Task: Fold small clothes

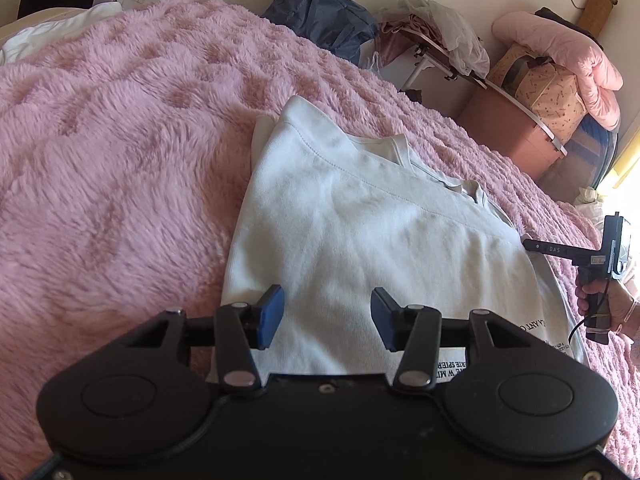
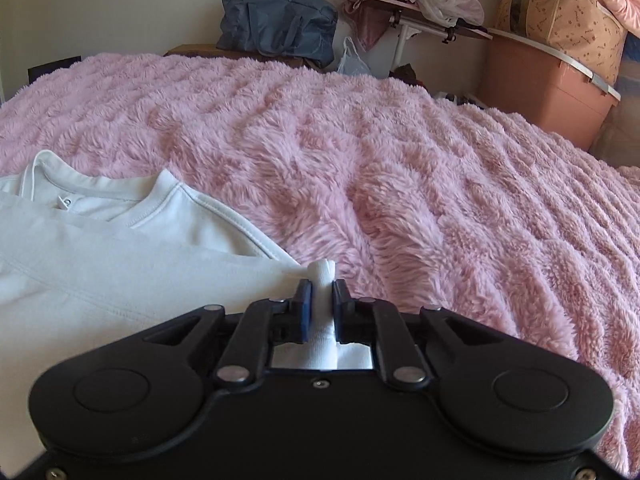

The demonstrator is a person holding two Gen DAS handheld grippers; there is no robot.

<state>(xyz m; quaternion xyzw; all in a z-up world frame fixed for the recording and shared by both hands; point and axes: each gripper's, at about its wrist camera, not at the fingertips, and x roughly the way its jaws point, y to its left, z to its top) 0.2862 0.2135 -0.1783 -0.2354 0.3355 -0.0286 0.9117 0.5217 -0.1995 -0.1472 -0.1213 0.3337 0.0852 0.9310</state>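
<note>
From the left wrist camera, a white shirt (image 1: 360,232) lies partly folded on a fluffy pink blanket (image 1: 120,140). The left gripper (image 1: 327,318) hangs just over the near part of the shirt. Its two blue pads (image 1: 272,312) stand wide apart, and nothing is between them. At the right edge, a hand (image 1: 608,304) holds the right gripper (image 1: 530,245), and its tip sits at the shirt's right edge. Behind the bed are a dark blue bag (image 1: 324,16) and a brown box (image 1: 512,128).

From the right wrist camera, the right gripper (image 2: 320,292) is squeezed tight on a bunched bit of the white shirt (image 2: 120,264). The cloth pokes up between the pads. The rest of the shirt lies to the left on the pink blanket (image 2: 400,160), with its neck hole (image 2: 80,196) facing up. The blue bag (image 2: 276,24) sits by the wall.
</note>
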